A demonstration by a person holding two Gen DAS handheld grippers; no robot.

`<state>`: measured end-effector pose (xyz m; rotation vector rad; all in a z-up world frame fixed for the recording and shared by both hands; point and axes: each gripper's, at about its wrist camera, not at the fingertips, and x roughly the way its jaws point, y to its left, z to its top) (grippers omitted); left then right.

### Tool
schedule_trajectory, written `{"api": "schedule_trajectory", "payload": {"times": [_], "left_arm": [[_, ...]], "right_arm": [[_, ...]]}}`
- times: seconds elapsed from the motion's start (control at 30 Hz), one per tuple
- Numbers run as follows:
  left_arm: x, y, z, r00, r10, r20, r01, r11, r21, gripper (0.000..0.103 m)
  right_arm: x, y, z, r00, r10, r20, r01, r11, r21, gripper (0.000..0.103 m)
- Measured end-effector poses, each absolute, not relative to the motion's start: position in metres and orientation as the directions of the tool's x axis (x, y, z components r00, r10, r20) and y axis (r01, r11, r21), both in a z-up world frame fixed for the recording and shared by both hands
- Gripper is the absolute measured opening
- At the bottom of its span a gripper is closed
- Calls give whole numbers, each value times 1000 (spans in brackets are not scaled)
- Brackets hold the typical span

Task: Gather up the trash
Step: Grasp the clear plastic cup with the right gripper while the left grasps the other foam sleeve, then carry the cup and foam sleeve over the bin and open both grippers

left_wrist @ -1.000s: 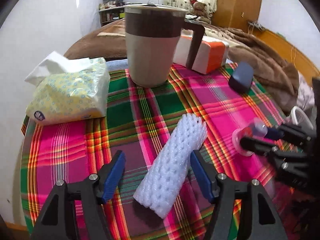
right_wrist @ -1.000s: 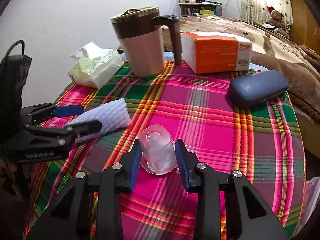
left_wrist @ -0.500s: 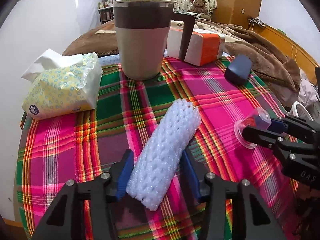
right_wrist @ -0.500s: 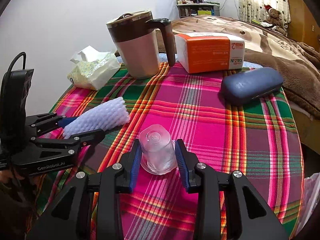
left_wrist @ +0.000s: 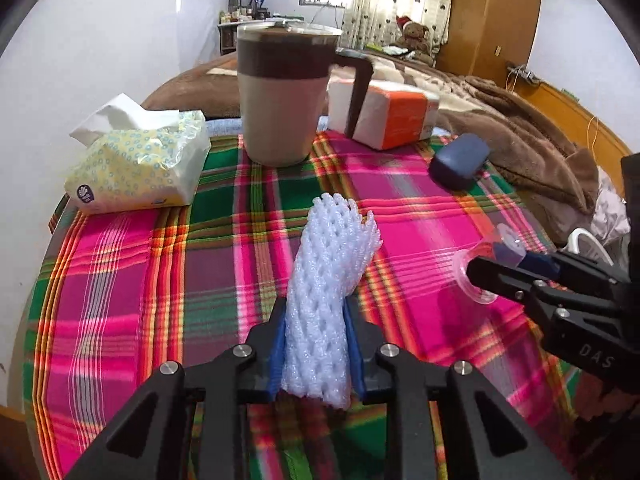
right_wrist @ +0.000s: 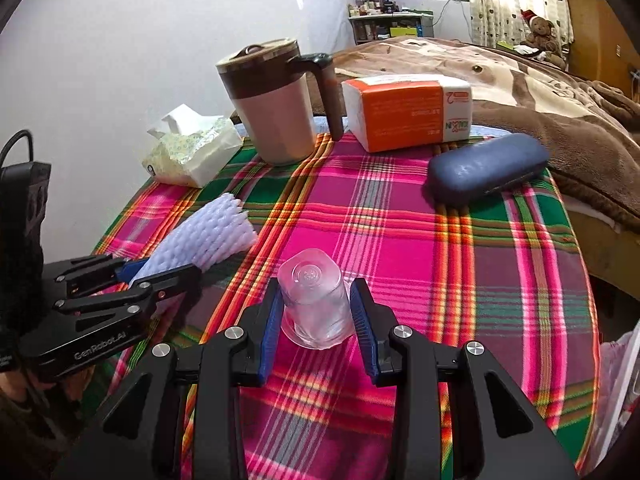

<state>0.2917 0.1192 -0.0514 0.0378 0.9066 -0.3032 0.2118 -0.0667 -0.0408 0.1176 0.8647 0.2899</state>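
Where the left tongs [left_wrist: 316, 350] have just closed, the white foam-net sleeve [left_wrist: 330, 280] pinches in: soft, light, best gripped mid-length. Right tongs [right_wrist: 316, 312] clasp the clear, upturned plastic cup [right_wrist: 314, 300], thin-walled and probably crushable, on the plaid-covered surface [right_wrist: 460, 280].

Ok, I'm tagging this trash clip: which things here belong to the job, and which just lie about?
Job: white foam net sleeve, clamped in left gripper; clear plastic cup, upside down, in right gripper.

Lying about: brown-and-beige lidded mug, yellow tissue pack, orange-white tissue pack, dark blue case.

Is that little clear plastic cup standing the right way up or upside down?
Upside down. The clear cup has its closed base on top and its wide rim on the tablecloth, between the right gripper pads.
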Motion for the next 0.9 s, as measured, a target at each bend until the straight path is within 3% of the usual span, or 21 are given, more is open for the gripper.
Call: {"api": "schedule_trajectory", "payload": {"times": [0.37,0.9], "left_arm": [[244,95,-26,615,-262,-744,252,959,-129,27],[182,3,1,631,-357,-689,376,917,-131,27]], "right_arm": [[176,-100,-19,657,280,-700,-164,959,231,35],[109,-173,12,754,139,-642,-47,986,159,35]]}}
